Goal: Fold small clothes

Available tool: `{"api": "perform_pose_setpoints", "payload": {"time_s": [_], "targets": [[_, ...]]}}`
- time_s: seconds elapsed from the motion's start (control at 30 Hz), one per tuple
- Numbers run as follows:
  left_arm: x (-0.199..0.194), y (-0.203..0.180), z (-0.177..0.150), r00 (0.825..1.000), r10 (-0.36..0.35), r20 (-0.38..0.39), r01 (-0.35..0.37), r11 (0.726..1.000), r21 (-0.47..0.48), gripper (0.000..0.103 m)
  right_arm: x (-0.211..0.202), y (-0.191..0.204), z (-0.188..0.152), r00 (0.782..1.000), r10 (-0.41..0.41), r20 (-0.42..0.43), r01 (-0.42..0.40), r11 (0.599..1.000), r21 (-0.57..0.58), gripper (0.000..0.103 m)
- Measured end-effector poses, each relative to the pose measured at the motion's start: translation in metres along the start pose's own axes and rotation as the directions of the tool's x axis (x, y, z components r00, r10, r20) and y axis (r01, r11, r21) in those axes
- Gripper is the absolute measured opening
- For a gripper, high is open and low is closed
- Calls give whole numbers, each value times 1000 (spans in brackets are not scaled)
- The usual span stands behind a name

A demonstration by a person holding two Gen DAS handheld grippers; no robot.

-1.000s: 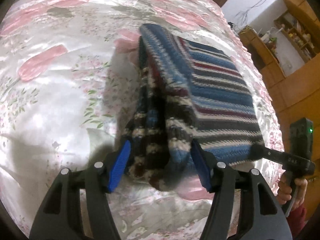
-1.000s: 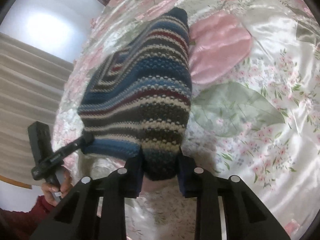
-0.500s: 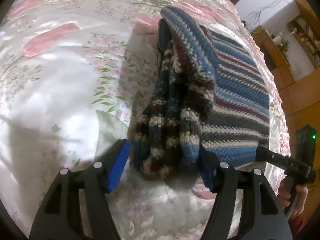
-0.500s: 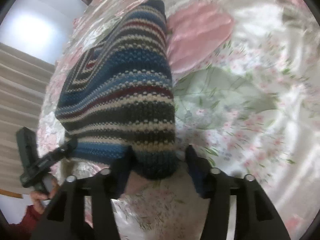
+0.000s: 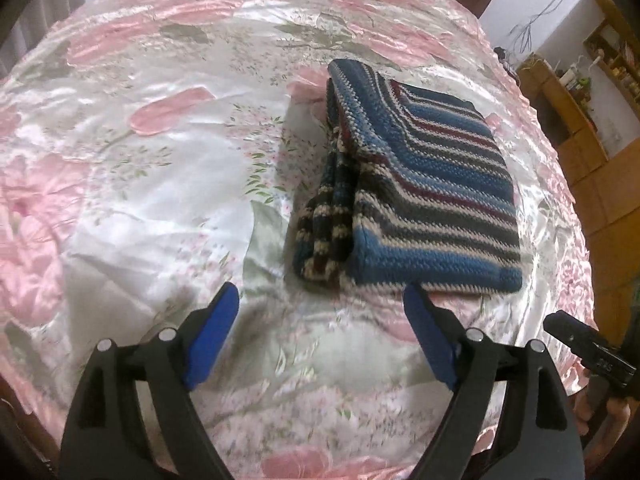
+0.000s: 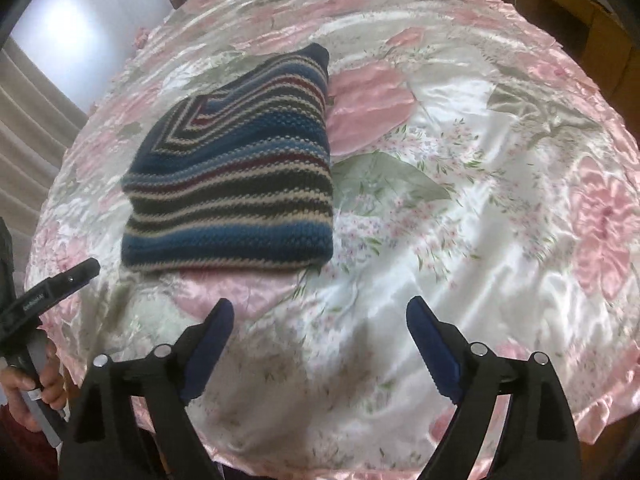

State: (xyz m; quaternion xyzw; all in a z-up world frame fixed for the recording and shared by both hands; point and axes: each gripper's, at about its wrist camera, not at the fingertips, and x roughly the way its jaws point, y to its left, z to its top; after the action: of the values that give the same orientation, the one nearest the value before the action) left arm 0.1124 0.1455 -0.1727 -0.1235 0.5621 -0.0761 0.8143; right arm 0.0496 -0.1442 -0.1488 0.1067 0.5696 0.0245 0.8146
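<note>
Striped knit [image 5: 420, 200] lies folded on the floral bedspread [image 5: 160, 160]. Left gripper [image 5: 320, 336] and right gripper [image 6: 320, 340] sit just near of it, both spread wide, empty. Fold looks done imo; left edge layers bulge, so pat flat w/ care.

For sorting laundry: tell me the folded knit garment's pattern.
Folded knit garment: horizontal stripes of blue, black, cream and maroon; clearest in the right wrist view.

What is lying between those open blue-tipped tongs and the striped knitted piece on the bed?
Nothing visible. Only bare flowered satin bedspread lies between the left tongs and the folded striped knit, and likewise between the right tongs and it. Both tongs are open and empty.
</note>
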Motion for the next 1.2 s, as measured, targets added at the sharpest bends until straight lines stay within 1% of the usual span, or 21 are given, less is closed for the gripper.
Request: {"api": "perform_pose_setpoints", "payload": {"time_s": [0.1, 0.23, 0.3, 0.53, 0.7, 0.83, 0.97, 1.2], "targets": [[-16, -7, -9, 1000, 29, 8, -30, 999, 33, 86, -14, 6, -7, 999, -31, 20, 32, 999, -11, 95], [-34, -15, -25, 996, 83, 32, -86, 993, 85, 88, -32, 13, -18, 996, -80, 44, 81, 996, -23, 97], [-41, -16, -31, 995, 94, 32, -97, 991, 94, 89, -42, 17, -22, 994, -95, 51, 97, 995, -34, 98], [-66, -17, -49, 988, 144, 47, -149, 982, 113, 89, -64, 27, -36, 993, -99, 66, 101, 994, -33, 98], [-86, -22, -57, 986, 153, 64, -159, 980, 122, 89, -79, 36, -41, 992, -94, 86, 99, 994, -51, 99], [-103, -29, -61, 982, 163, 95, -175, 976, 132, 90, -92, 46, -45, 990, -88, 106, 96, 993, -65, 99], [-119, -35, -65, 981, 151, 120, -167, 977, 136, 90, -101, 56, -49, 990, -81, 118, 91, 993, -75, 99], [-136, -40, -70, 982, 121, 142, -141, 980, 141, 90, -113, 69, -54, 986, -86, 141, 99, 991, -87, 99]]}}
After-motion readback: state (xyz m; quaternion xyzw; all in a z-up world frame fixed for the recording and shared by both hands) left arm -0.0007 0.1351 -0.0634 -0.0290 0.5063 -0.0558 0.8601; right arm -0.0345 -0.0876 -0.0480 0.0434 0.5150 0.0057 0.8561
